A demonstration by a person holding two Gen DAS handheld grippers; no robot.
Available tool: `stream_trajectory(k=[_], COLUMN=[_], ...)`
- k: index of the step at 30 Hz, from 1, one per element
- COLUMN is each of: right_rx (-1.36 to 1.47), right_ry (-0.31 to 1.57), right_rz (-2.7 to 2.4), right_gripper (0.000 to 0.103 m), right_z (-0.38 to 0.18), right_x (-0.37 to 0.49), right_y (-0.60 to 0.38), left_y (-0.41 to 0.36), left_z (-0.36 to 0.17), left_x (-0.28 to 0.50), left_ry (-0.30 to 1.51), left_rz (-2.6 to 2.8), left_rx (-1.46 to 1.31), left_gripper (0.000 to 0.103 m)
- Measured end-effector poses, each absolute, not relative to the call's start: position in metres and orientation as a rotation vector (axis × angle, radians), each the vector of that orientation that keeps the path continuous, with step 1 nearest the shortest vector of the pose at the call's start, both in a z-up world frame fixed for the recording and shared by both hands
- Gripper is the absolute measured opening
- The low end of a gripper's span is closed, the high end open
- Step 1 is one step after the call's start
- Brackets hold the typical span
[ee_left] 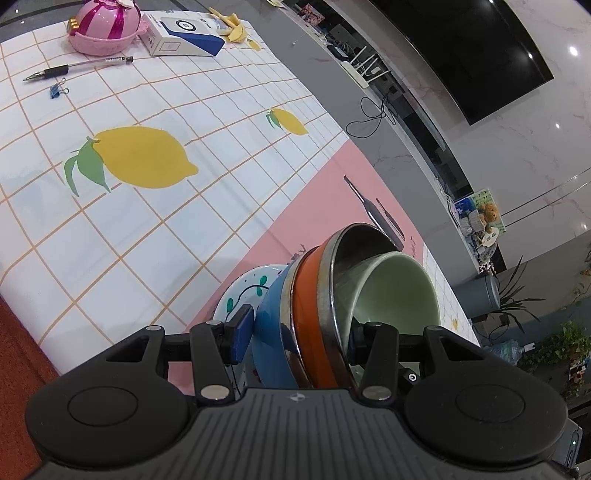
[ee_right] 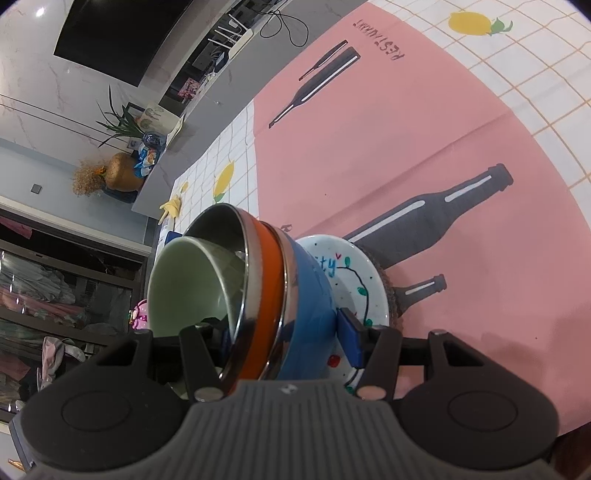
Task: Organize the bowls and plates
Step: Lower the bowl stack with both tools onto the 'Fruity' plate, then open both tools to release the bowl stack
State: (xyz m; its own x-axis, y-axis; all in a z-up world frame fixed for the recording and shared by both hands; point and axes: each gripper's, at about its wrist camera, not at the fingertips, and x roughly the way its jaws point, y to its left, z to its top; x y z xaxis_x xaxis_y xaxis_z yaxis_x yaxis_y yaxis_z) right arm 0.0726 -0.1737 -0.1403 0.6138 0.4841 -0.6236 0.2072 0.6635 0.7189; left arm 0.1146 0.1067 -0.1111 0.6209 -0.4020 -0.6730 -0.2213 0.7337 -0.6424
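1. Blue pads of the left gripper (ee_left: pixel 293 338) sit one on each side of a nested stack: one pad (ee_left: pixel 242 332) against the outer wall of the blue bowl (ee_left: pixel 275 332), the other hidden inside behind the rims. The jaws stand about half spread, and I judge they pinch the stack's wall.

2. From the opposite side, the right gripper (ee_right: pixel 288 338) does the same. Its one pad (ee_right: pixel 351 341) lies on the blue bowl (ee_right: pixel 310 295), the other is partly hidden inside the green bowl (ee_right: pixel 192 280). Also half spread, it clamps the same stack.

3. Two grips on opposite rims seem chosen because the stack is heavy and tilted; one claw alone could let it turn.

4. Inside the blue bowl sits an orange bowl (ee_left: pixel 310 314) with a steel rim, and inside that the green bowl (ee_left: pixel 399 291), all leaning to one side.

5. Under the stack is a white plate (ee_right: pixel 354 280) with painted vines. Whether the blue bowl rests on it or hangs just above, I cannot tell.

6. The plate is over a pink mat (ee_right: pixel 424 147) printed with dark bottles.

7. Farther off on the checked lemon cloth (ee_left: pixel 147 229) lie a clip (ee_left: pixel 57 90), a pen (ee_left: pixel 77 68), a box (ee_left: pixel 183 35) and a pink pot (ee_left: pixel 105 26), well apart from the dishes.
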Motion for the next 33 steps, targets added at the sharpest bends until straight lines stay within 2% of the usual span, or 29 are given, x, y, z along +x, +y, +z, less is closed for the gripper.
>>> stream_trajectory(k=[19,21,23,26,28,33], right_rx=[0.873,0.868,0.866,0.868,0.873,0.868], right_ry=[0.960,0.957,0.955,0.941,0.930,0.927], right_rz=[0.189,0.191,0.194,0.205,0.209,0.202], right_gripper=[0.061,0.062,0.064,0.071,0.077,0.080], right_z=[-0.144,-0.144,-0.143,-0.140,-0.138,-0.134], right_x=[0.073,0.072,0.071,0.070,0.070,0.068], right_y=[-0.175,-0.174,-0.175,-0.175,-0.175,-0.176], left_y=[0.107,0.107,0.106,0.104,0.104,0.106], left_z=[-0.113,-0.113,-0.111,-0.108,-0.106,-0.097], left_x=[0.118,0.118,0.119,0.118,0.118,0.114], left_ry=[0.953,0.950,0.947,0.938,0.931,0.907], left_rz=[-0.101,-0.106,-0.118,-0.131,-0.133,-0.141], left_rx=[-0.756,-0.749,-0.745,-0.731,-0.724,-0.722], left_gripper=[0.054,0.056,0.064,0.070,0.073,0.078])
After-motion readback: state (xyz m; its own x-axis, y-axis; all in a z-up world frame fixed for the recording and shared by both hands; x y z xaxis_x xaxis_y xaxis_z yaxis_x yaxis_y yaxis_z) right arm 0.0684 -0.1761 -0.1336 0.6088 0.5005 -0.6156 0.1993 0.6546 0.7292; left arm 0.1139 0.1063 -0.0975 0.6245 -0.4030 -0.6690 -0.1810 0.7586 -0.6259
